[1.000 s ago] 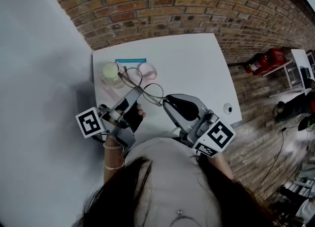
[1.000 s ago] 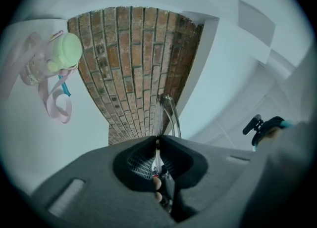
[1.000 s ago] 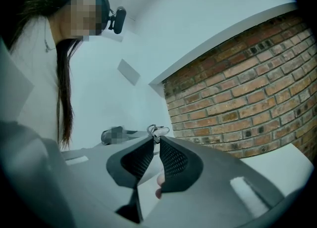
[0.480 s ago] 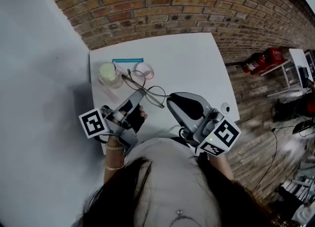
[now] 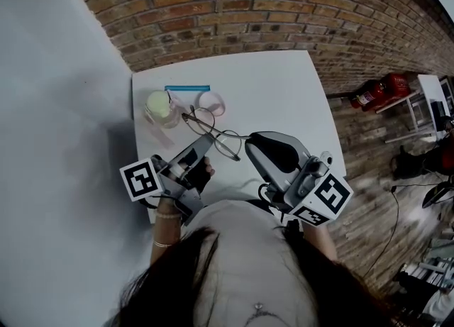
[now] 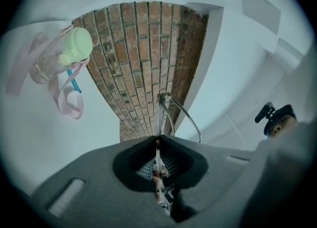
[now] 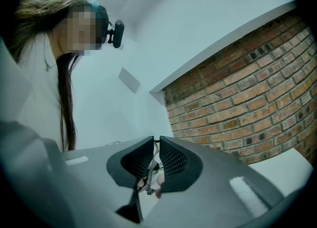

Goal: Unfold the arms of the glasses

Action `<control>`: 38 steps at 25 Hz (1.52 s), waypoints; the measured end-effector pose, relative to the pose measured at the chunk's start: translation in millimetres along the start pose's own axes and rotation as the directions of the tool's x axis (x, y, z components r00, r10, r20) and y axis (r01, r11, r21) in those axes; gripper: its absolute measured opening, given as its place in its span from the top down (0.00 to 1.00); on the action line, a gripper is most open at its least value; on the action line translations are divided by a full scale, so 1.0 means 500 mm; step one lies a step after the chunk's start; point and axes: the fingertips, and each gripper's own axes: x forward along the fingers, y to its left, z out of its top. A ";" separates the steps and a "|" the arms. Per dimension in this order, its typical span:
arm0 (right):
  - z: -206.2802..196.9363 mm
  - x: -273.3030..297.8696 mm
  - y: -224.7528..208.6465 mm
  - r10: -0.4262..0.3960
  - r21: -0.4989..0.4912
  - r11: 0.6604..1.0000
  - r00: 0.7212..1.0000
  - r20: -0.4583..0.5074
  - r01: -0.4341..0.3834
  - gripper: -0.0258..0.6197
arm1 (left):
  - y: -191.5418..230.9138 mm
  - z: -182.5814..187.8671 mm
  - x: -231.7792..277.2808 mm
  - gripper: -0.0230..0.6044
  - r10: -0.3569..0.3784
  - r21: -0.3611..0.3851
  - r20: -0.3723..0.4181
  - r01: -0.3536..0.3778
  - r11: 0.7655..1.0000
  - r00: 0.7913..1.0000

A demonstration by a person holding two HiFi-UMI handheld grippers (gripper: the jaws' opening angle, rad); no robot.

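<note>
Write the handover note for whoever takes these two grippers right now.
Left hand-held gripper: shut on the glasses, holding the frame above the white table.
Right hand-held gripper: shut on a thin metal part of the glasses, apparently one arm.
Pink bottle with a green lid stands on the table, not involved.
Done: both grips are set.
Left: swing that arm open, then the other. How far either is unfolded is unclear.

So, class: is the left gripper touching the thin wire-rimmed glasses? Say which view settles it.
Touching. The left gripper view shows the left gripper with its tongs closed together on the thin wire-rimmed glasses, pinching the frame.
</note>
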 end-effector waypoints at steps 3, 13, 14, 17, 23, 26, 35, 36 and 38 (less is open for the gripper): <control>0.005 0.001 -0.001 -0.003 0.002 1.000 1.000 0.008 0.003 0.89 | 0.006 -0.004 -0.001 0.93 0.013 0.001 -0.011 -0.013 1.000 1.000; 0.021 0.003 0.002 -0.007 -0.014 1.000 1.000 0.023 0.007 0.89 | 0.023 -0.021 0.001 0.93 0.046 0.002 -0.049 -0.046 0.999 0.998; 0.023 0.003 0.001 -0.007 -0.015 1.000 1.000 0.025 0.007 0.89 | 0.024 -0.023 0.002 0.93 0.049 0.002 -0.054 -0.049 0.999 0.997; 0.029 0.003 -0.002 -0.007 -0.016 1.000 1.000 0.031 0.007 0.89 | 0.028 -0.031 0.004 0.93 0.056 -0.008 -0.066 -0.057 0.998 0.996; 0.032 0.002 -0.008 -0.014 -0.019 1.000 0.999 0.036 0.014 0.89 | 0.038 -0.046 0.008 0.93 0.062 -0.020 -0.092 -0.064 0.998 0.994; 0.035 0.005 -0.009 -0.014 -0.024 1.000 0.999 0.040 0.015 0.89 | 0.043 -0.052 0.008 0.93 0.066 -0.024 -0.103 -0.068 0.997 0.993; 0.043 0.004 -0.010 -0.015 -0.038 0.999 0.999 0.048 0.017 0.89 | 0.052 -0.071 0.010 0.93 0.082 -0.023 -0.136 -0.086 0.996 0.987; 0.044 0.003 -0.011 -0.016 -0.039 0.999 0.999 0.049 0.017 0.89 | 0.053 -0.073 0.011 0.93 0.082 -0.025 -0.141 -0.087 0.996 0.987; 0.045 0.002 -0.013 -0.020 -0.039 0.999 0.998 0.051 0.022 0.89 | 0.056 -0.079 0.013 0.93 0.084 -0.028 -0.152 -0.089 0.996 0.985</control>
